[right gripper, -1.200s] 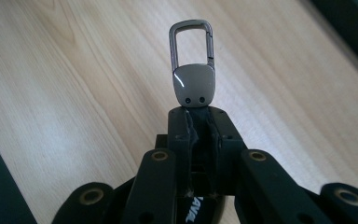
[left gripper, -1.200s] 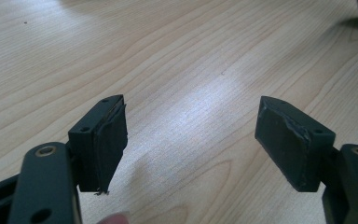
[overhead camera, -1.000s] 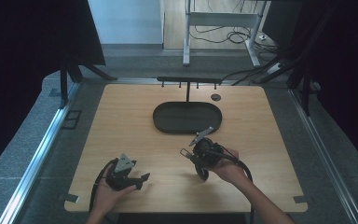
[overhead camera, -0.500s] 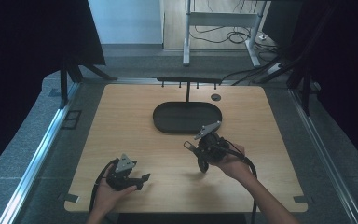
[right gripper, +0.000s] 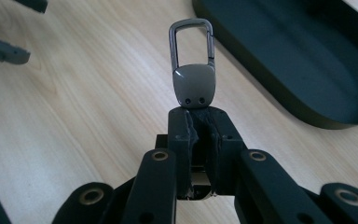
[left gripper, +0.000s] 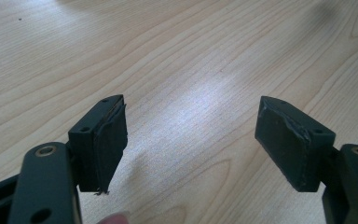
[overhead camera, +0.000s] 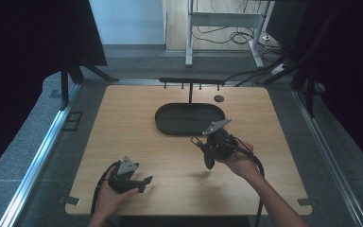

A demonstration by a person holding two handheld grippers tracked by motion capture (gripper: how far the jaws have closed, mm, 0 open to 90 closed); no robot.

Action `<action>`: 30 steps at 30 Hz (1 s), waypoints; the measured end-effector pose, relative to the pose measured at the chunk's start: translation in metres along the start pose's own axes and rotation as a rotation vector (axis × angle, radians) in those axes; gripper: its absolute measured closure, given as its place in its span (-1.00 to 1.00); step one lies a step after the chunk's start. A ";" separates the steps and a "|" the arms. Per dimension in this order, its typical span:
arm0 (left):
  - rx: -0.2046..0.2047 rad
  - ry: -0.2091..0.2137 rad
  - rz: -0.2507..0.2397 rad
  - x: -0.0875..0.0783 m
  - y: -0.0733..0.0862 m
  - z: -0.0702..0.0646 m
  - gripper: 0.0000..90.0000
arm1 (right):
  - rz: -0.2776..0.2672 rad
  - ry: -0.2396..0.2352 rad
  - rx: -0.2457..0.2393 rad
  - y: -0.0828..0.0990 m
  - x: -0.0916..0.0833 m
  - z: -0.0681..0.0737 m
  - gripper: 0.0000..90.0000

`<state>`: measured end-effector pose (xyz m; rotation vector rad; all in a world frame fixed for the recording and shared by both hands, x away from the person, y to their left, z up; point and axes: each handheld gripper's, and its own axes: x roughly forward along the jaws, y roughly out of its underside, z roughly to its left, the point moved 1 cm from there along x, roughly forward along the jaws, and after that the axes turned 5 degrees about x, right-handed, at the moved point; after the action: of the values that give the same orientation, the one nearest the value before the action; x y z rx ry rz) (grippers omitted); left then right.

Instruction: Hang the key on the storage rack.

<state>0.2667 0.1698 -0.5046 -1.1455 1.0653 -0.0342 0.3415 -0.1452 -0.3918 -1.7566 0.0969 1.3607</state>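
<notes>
From the high view, the right hand-held gripper hangs just in front of the black oval tray on the light wooden desk; the left hand-held gripper rests well nearer the person.

The left gripper view has its jaws wide apart, empty, over bare desk.

In the right gripper view, the jaws are clamped on a grey metal carabiner keyring, beside the tray.

Right gripper with keyring clip, now higher, nearer tray.
</notes>
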 end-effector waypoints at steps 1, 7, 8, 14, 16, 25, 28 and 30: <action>0.000 0.000 0.000 0.000 0.000 0.000 -0.43 | -0.006 0.006 0.005 0.000 -0.001 -0.002 0.80; 0.001 0.001 0.005 0.001 0.000 -0.001 -0.43 | -0.029 0.021 0.039 0.002 -0.005 -0.014 0.80; 0.002 0.002 0.006 0.001 0.000 -0.001 -0.43 | -0.028 0.022 0.043 0.002 -0.006 -0.016 0.80; 0.002 0.002 0.007 0.002 0.000 -0.001 -0.43 | -0.039 0.033 0.072 0.003 -0.007 -0.028 0.80; 0.002 0.002 0.009 0.002 0.000 -0.001 -0.43 | -0.046 0.038 0.082 0.003 -0.007 -0.031 0.80; -0.002 0.002 0.008 0.002 0.001 0.000 -0.43 | -0.059 0.060 0.116 -0.001 -0.007 -0.049 0.80; -0.002 0.002 0.008 0.002 0.001 0.000 -0.43 | -0.063 0.063 0.132 -0.004 -0.007 -0.054 0.80; -0.001 0.002 0.009 0.002 0.001 0.000 -0.43 | -0.068 0.072 0.138 -0.006 -0.007 -0.057 0.80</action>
<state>0.2676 0.1693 -0.5070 -1.1421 1.0724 -0.0278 0.3843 -0.1827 -0.3822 -1.6781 0.1650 1.2141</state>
